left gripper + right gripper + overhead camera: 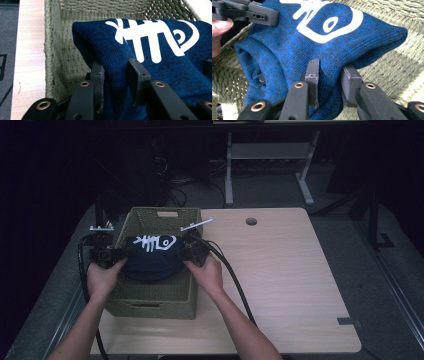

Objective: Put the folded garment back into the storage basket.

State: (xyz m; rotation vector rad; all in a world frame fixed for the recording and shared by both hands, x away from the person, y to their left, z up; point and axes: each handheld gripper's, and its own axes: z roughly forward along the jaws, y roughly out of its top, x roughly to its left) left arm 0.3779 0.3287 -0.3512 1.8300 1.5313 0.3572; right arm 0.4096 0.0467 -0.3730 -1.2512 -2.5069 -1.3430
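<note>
The person's forearms come up from the bottom edge of the high view, and each hand carries a gripper at the sides of a folded dark blue garment [152, 259]. The left gripper [120, 254] pinches the garment's left edge; in the left gripper view its two black jaws close on a thick fold of the knitted cloth [140, 62], the pads pressed into it. The right gripper [184, 254] pinches the opposite edge, and in the right gripper view its jaws clamp a bunched fold of the same cloth [294, 47] (the rolled layers show at the garment's end). The left gripper [252, 12] shows at the top left of that view, with fingertips beside it.

The garment bears a white fish-skeleton print [156, 242] on top. It sits held between the two grippers over the open top of a green woven basket [150, 302], about level with the rim; whether its underside rests on the basket floor cannot be told. The basket stands at the left part of a light wooden table [280, 270]. Black cables trail from both grippers toward the person.
</note>
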